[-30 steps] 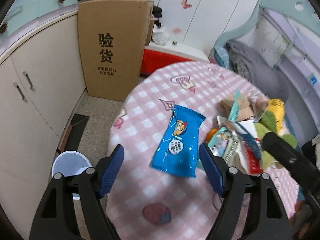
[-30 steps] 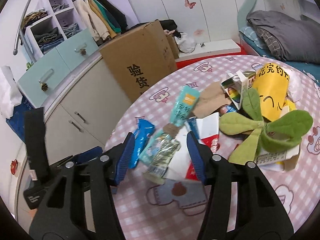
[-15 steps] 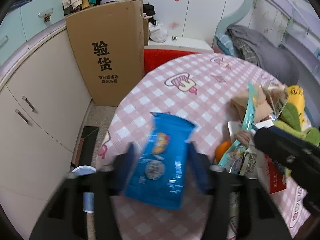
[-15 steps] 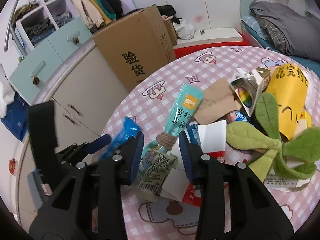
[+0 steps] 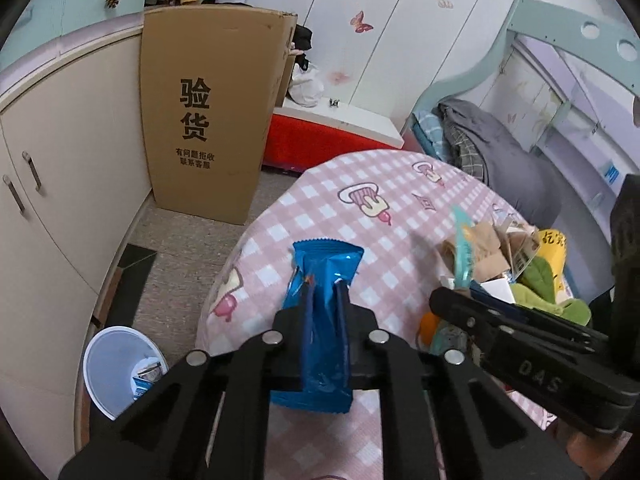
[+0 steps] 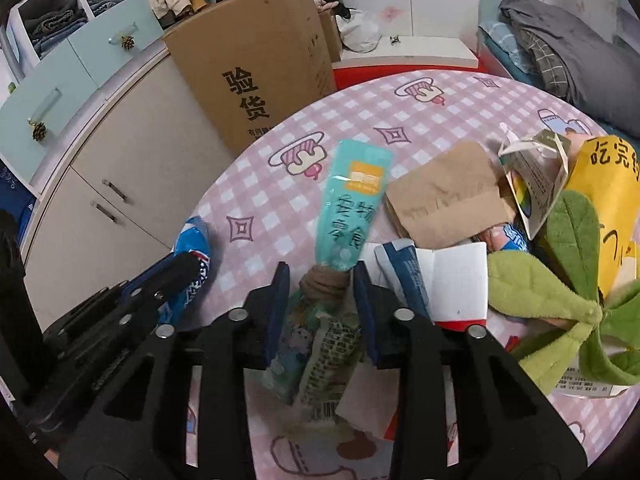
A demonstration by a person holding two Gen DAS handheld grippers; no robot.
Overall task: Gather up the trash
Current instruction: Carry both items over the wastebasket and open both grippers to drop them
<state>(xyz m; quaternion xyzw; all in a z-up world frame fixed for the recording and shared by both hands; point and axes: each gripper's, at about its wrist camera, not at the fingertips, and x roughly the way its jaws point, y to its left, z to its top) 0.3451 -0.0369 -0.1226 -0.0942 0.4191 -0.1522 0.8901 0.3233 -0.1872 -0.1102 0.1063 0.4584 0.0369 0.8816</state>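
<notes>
Blue snack wrapper (image 5: 320, 320): being pinched by left gripper (image 5: 324, 292).
Right gripper (image 6: 320, 284): fingers being held apart around teal pouch (image 6: 352, 204).

The left gripper's fingers (image 5: 307, 312) cover the middle of the crinkled blue foil snack packet (image 5: 325, 276) — the yellow printed bag (image 6: 612, 184) runs off the right edge, its lettering cut short.

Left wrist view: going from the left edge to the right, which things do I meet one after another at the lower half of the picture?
white bin on the floor → blue snack packet pinched in the left tongs → right tongs → green plush leaf in the trash pile
</notes>
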